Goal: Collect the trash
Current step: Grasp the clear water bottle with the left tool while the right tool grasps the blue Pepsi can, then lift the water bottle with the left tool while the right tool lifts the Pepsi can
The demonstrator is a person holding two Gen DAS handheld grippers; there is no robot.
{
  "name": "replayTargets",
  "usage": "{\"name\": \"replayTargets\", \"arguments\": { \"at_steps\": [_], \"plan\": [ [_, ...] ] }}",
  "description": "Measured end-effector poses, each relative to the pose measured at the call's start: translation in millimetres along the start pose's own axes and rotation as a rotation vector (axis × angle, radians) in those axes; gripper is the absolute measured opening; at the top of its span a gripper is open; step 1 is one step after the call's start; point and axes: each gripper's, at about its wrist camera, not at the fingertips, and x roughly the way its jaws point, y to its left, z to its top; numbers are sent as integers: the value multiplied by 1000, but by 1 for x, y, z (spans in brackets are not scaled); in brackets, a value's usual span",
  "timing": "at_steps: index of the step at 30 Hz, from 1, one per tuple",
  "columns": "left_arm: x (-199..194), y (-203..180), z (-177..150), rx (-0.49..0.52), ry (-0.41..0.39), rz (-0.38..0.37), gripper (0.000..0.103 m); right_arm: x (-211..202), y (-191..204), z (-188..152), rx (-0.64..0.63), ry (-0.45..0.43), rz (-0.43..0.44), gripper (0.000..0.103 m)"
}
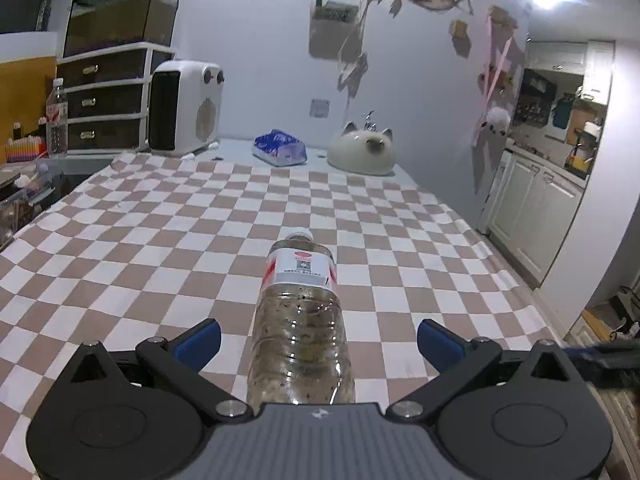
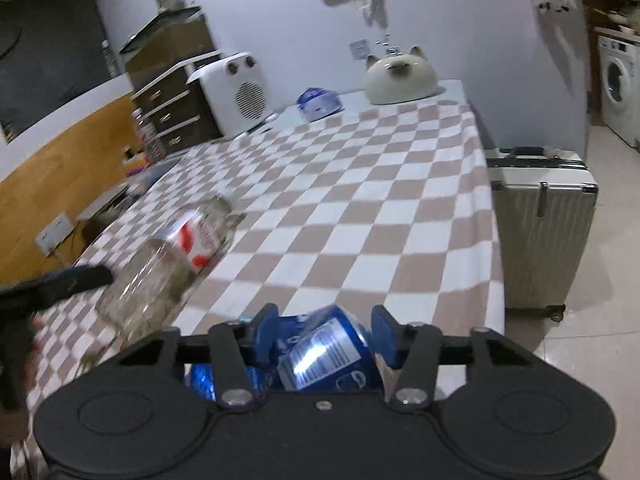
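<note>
1. The left wrist view shows a clear plastic bottle (image 1: 300, 320) lying on the checkered surface (image 1: 140, 240). It lies between the spread blue fingers (image 1: 200, 340) of the left gripper (image 1: 319, 340). There is a gap on each side, so the fingers do not touch it.
2. The bottle's long side runs straight away from the left gripper. Its white cap points to the far wall, toward the cat-shaped dish (image 1: 362, 152) and the blue packet (image 1: 280, 148).
3. Only the right wrist view shows the blue can (image 2: 332, 350). It looks crushed and sits at the near edge of the surface, between the fingers (image 2: 264, 336) of the right gripper (image 2: 326, 336). The fingers sit close on both sides and seem to pinch the can. Which way the can points is hard to tell.
4. The right wrist view shows the same bottle from the side, blurry, with its red and white label. One dark finger of the left gripper is beside it.
5. Only the right wrist view shows a suitcase (image 2: 540, 220) on the floor and a washing machine (image 2: 618, 84).
6. Only the left wrist view shows a second bottle (image 1: 56, 120) standing by the drawers (image 1: 108, 96).
</note>
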Motion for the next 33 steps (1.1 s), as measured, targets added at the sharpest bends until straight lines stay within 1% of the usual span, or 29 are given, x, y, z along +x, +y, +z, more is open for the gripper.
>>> {"name": "replayTargets", "arguments": {
  "at_steps": [2, 5, 7, 8, 10, 11, 12, 15, 19, 22, 29, 33],
  "plan": [
    [8, -2, 3, -8, 27, 27, 101, -7, 3, -5, -24, 9, 16, 43],
    [18, -6, 5, -11, 69, 57, 96, -22, 7, -13, -47, 17, 56, 40],
    [25, -9, 5, -8, 97, 73, 89, -34, 11, -21, -79, 21, 91, 39],
    [27, -9, 5, -9, 109, 85, 81, -39, 13, -24, -95, 23, 102, 38],
    [29, -10, 3, -7, 121, 125, 73, -49, 18, -32, -131, 30, 121, 36],
    [27, -10, 2, -2, 117, 144, 64, -53, 20, -35, -142, 34, 132, 36],
    [25, -9, 1, -2, 115, 154, 62, -57, 22, -39, -155, 38, 144, 36],
    [15, -6, -4, -29, 115, 139, 62, -73, 28, -50, -211, 31, 172, 35],
    [-5, -10, -18, -9, 102, 143, 62, -93, 36, -68, -301, 21, 195, 35],
    [-18, -14, -29, -13, 93, 143, 62, -109, 40, -81, -360, 10, 199, 36],
    [-49, -31, -52, 18, 76, 149, 62, -138, 49, -117, -419, 69, 260, 34],
    [-67, -37, -65, 18, 64, 142, 61, -145, 50, -135, -430, 112, 270, 34]
  ]
}}
